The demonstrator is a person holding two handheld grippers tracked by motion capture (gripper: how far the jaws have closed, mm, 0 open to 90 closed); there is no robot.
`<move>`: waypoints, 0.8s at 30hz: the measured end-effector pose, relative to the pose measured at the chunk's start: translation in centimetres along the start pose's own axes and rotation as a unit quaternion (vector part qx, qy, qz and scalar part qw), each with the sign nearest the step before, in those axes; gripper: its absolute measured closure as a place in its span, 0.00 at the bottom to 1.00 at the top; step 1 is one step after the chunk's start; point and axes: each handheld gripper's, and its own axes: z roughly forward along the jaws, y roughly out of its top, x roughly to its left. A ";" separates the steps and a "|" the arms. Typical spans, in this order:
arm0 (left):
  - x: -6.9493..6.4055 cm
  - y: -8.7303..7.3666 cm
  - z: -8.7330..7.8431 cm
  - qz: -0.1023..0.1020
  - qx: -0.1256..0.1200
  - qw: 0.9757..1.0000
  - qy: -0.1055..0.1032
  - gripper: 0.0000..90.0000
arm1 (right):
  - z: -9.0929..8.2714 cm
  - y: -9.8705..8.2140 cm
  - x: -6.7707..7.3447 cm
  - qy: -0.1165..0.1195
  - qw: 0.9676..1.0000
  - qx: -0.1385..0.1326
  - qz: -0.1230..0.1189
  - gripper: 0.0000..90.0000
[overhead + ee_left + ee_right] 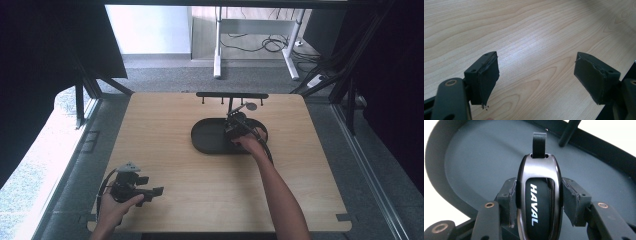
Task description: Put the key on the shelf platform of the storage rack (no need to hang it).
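A car key fob marked HAVAL sits pinched between the pads of the right gripper, held just above the dark oval tray near the far middle of the table. The fob looks small, light and rigid, its glossy metal rim likely slippery; the flat sides where the pads now bear seem the surest hold, while the short strap loop at its top end offers a softer second one. Behind the tray stands a rack on a thin post, with a few pegs and a small round tag hanging from it, so room is tight toward the far edge. The left gripper, jaws spread wide and empty, hangs over bare wood at the near left corner, well apart, leaving the whole near half free for movement.
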 end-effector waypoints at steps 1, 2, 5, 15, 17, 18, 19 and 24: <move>0.0 0.0 0.0 0.000 0.000 1.000 0.000 0.23 | 0.1 -0.1 -0.1 -0.002 1.000 0.002 0.001 0.55; 0.0 0.0 0.0 0.000 0.000 1.000 0.000 0.23 | 0.2 -0.1 -0.1 -0.004 1.000 0.004 0.003 0.55; 0.0 0.0 0.0 0.000 0.001 1.000 0.000 0.23 | 0.6 -0.4 -0.3 -0.006 1.000 0.005 -0.001 0.55; 0.0 0.0 0.2 0.000 0.003 1.000 0.000 0.23 | 1.9 -1.3 -0.9 -0.017 0.999 0.027 -0.010 0.55; 0.0 0.0 0.2 0.000 0.003 1.000 0.000 0.23 | 2.1 -1.4 -0.9 -0.018 0.999 0.029 -0.009 0.55; 0.0 0.0 0.2 0.000 0.004 1.000 -0.001 0.23 | 2.2 -1.4 -1.0 -0.017 0.999 0.030 -0.010 0.55; 0.0 0.0 0.2 0.000 0.003 1.000 -0.001 0.23 | 2.3 -1.5 -1.0 -0.018 0.999 0.031 -0.009 0.55; 0.0 0.0 0.2 0.000 0.004 1.000 -0.001 0.23 | 2.5 -1.5 -0.8 -0.022 0.999 0.032 -0.012 0.54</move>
